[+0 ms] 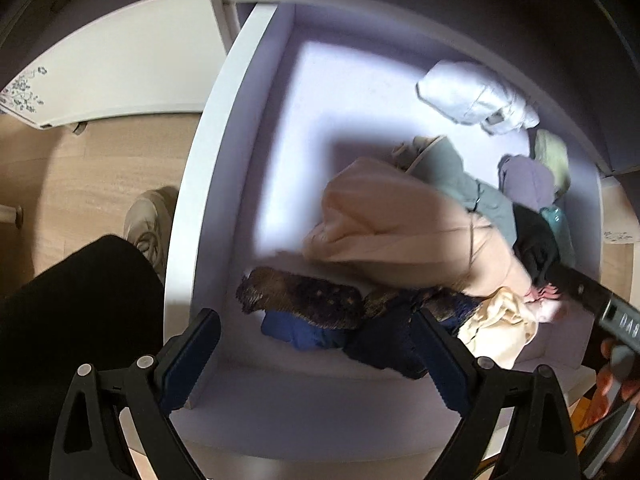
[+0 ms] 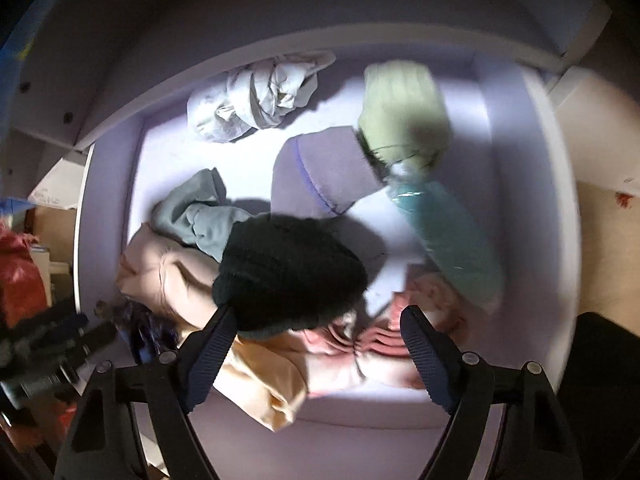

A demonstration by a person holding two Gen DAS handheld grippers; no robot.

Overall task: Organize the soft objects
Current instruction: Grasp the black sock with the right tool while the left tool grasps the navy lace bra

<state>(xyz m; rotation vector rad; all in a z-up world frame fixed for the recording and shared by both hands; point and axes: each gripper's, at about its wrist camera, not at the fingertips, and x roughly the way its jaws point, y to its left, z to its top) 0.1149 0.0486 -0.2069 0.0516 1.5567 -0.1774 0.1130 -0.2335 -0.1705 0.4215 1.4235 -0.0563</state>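
Note:
An open white drawer [image 1: 208,168] holds a heap of soft clothes. In the left wrist view a peach garment [image 1: 400,224] lies in the middle, a dark patterned cloth [image 1: 304,296] and blue fabric [image 1: 304,332] lie near my open, empty left gripper [image 1: 316,344]. In the right wrist view a black knit hat [image 2: 288,272] lies just beyond my open right gripper [image 2: 316,332], touching its left finger. A purple cloth [image 2: 320,168], a green sock [image 2: 400,112], a teal item [image 2: 452,236], a pink garment [image 2: 380,344] and a yellow cloth [image 2: 264,376] lie around.
A crumpled white garment [image 2: 256,100] lies at the drawer's back; it also shows in the left wrist view [image 1: 472,96]. A grey-green garment [image 2: 200,216] sits left of the hat. A person's black-trousered leg [image 1: 80,320] and shoe [image 1: 152,224] stand on the wooden floor left of the drawer.

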